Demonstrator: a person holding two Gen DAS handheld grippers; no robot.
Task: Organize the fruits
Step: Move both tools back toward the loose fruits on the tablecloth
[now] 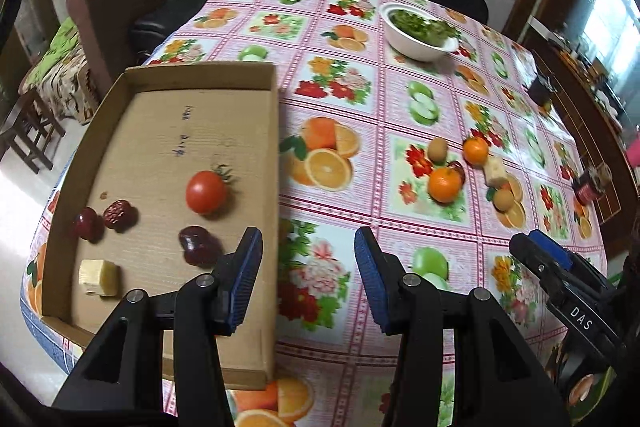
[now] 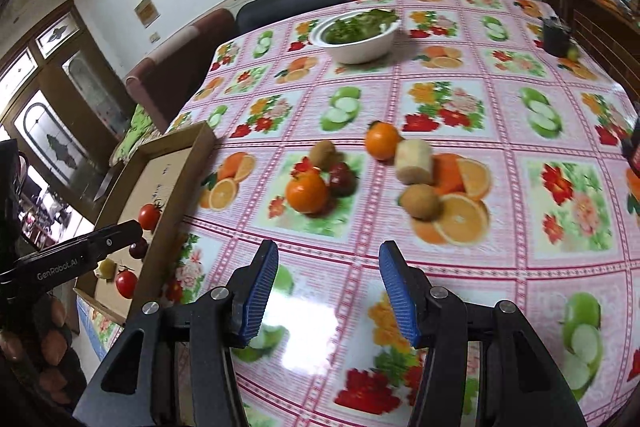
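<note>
"DAS" on right gripper (image 1: 538,259); "GenRobot.AI" on left gripper (image 2: 120,235)

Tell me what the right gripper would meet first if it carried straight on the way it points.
Probably bare tablecloth just ahead of the open right gripper; the nearest fruits, an orange and a kiwi, lie farther on. Depth is uncertain.

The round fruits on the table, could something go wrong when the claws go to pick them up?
Maybe. The round orange tangerines and brown kiwis sit bunched together with a dark red fruit on the shiny fruit-print tablecloth, so the open right claw could bump one and send it rolling. Printed oranges look like real ones, so a grab might miss. In the shallow cardboard tray, the red tomato could roll when more fruit lands.
</note>
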